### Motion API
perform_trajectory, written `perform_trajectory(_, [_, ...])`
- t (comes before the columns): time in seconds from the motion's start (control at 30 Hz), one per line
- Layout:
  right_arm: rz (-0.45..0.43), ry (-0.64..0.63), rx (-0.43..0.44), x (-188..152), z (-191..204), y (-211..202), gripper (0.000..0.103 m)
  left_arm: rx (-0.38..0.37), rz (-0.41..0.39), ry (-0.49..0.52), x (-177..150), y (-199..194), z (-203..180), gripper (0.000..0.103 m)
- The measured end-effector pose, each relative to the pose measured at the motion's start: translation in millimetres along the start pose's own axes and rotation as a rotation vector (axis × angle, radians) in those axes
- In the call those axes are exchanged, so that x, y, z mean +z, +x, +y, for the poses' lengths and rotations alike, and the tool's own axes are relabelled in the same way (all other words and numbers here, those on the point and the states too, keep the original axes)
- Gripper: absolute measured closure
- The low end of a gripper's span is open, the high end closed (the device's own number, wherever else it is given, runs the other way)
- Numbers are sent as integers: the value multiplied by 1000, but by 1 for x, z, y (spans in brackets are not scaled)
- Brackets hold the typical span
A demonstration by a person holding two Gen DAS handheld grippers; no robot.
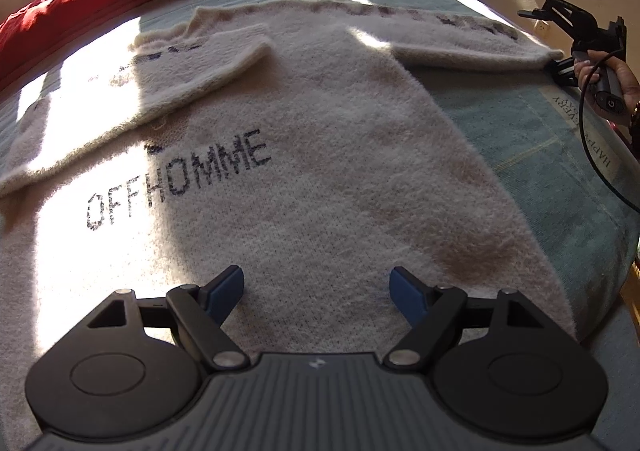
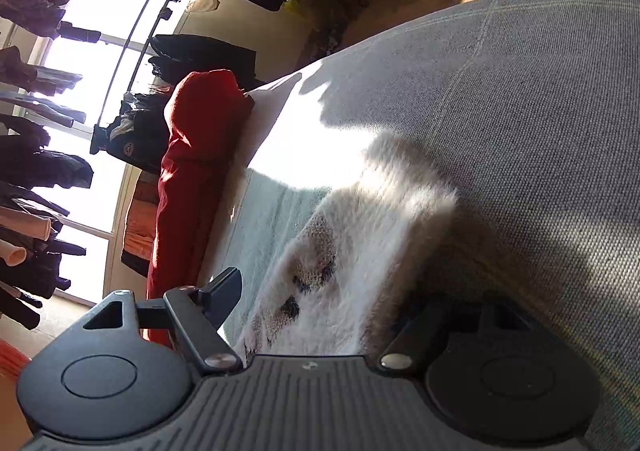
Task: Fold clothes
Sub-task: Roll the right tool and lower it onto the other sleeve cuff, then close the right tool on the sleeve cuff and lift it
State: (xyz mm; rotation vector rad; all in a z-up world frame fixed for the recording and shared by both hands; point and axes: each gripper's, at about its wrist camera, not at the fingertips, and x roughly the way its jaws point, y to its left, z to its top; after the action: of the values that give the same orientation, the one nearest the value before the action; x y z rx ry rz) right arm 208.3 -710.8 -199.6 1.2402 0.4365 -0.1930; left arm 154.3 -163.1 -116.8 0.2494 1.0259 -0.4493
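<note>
Hovering over the cream sweater (image 1: pixel 320 155), the left gripper (image 1: pixel 316 291) gapes empty while the right gripper (image 2: pixel 320 303) straddles its sleeve cuff (image 2: pixel 384 211), jaws spread.

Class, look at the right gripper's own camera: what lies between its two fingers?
The sweater's sleeve, cuff end pointing away, lies between the right gripper's spread fingers; the right wrist view shows it.

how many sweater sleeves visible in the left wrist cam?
2. One sleeve is folded across the sweater at upper left, over part of the printed lettering. The other sleeve stretches out to the upper right, its cuff at the right gripper.
</note>
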Motion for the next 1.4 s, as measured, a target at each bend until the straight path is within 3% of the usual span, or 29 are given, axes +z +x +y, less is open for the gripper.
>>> perform_trajectory(0.13, [31,-32,20,-15,0,-8,25,-6,-2,-2,1,2,-1,23])
perform_trajectory(0.27, [24,-47,-2,-9,1,3,29,-8,-5,-5,2,4,-1,23])
perform_trajectory(0.37, [30,-61,-28,-2,3,11,37,-9,-8,-12,2,4,1,23])
perform_trajectory(0.47, [41,-88,-83,-2,2,12,60,-10,-9,-17,1,3,2,23])
perform_trajectory(0.5, [42,-84,-106,-2,-1,11,80,-12,-10,-18,1,3,3,23])
perform_trajectory(0.53, [44,-61,-112,-1,-6,10,92,-13,-11,-18,1,2,3,23])
perform_trajectory(0.63, [44,-48,-117,-2,-7,9,92,-16,-14,-20,0,1,3,23])
perform_trajectory(0.87, [53,-237,-223,-6,48,8,91,-19,-39,-43,-2,-11,12,23])
perform_trajectory(1.17, [59,-396,-225,-26,127,-1,91,-32,-71,-43,-10,-35,29,23])
perform_trajectory(1.4, [71,-491,-199,-60,191,-4,91,-37,-111,-49,-25,-60,47,23])
